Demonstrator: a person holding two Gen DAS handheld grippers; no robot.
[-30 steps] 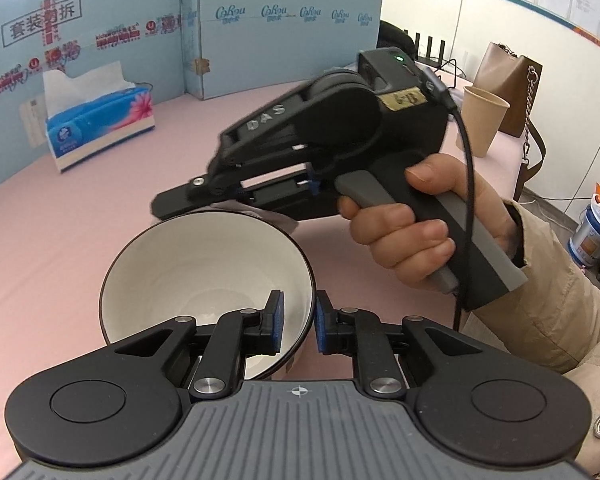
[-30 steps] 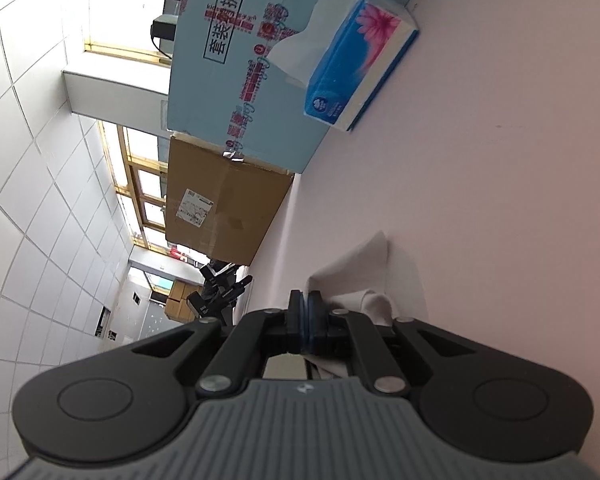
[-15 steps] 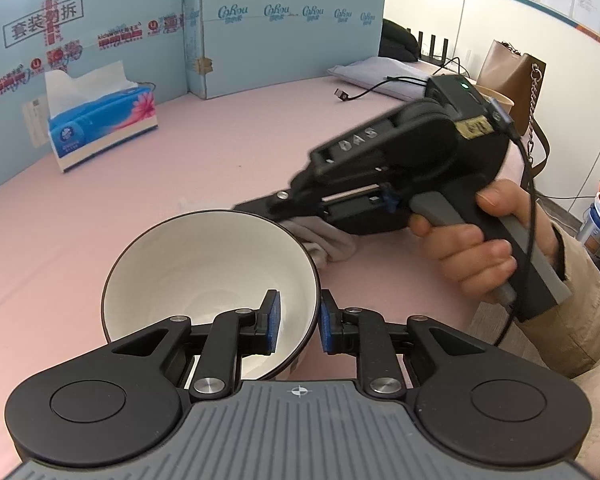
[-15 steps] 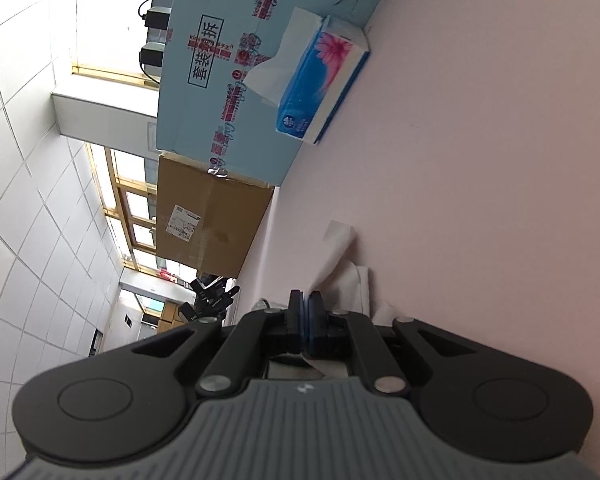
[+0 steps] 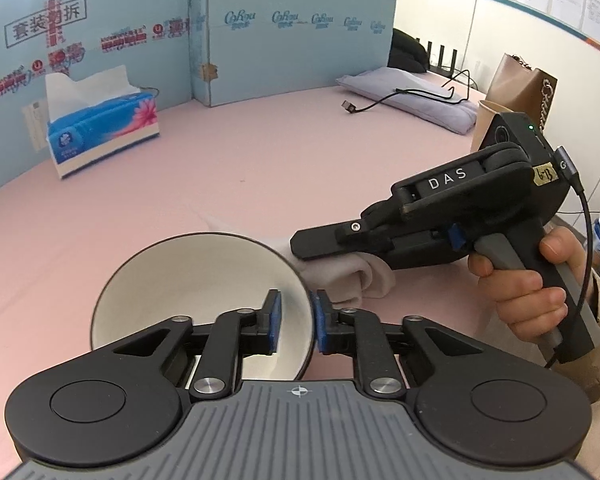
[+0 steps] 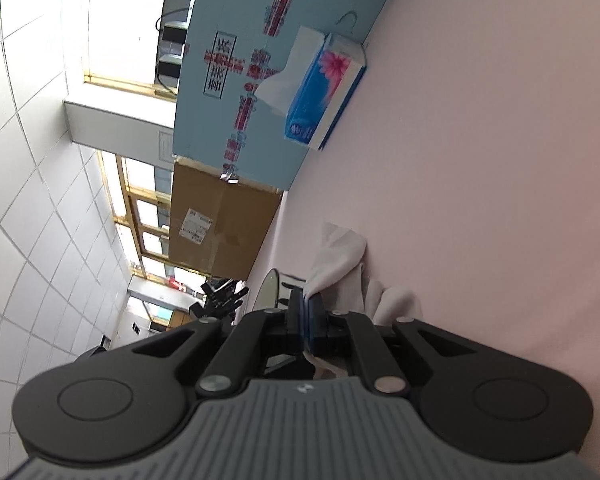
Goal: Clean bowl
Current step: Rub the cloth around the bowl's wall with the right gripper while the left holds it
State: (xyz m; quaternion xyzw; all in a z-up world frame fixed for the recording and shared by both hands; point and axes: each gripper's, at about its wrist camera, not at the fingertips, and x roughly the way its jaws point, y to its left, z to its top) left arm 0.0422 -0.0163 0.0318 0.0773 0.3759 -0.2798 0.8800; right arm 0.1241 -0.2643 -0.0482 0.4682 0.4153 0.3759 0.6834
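A white bowl (image 5: 188,280) with a dark rim sits on the pink table. My left gripper (image 5: 296,320) is shut on the bowl's near right rim, one pad inside and one outside. My right gripper (image 5: 312,244) lies on its side just right of the bowl, low over the table. In the right wrist view its jaws (image 6: 306,316) are shut on a white cloth (image 6: 340,268). The cloth (image 5: 348,276) rests bunched on the table beside the bowl. The bowl's edge (image 6: 270,288) shows thinly in the right wrist view.
A blue tissue box (image 5: 100,136) stands at the back left against blue panels (image 5: 292,32). A folded lilac cloth with a cable (image 5: 412,100), a paper cup (image 5: 486,120) and a brown bag (image 5: 524,88) are at the back right.
My right gripper has swung from above the bowl out to its right and down to the table, carrying the cloth with it. The left gripper and bowl stayed put.
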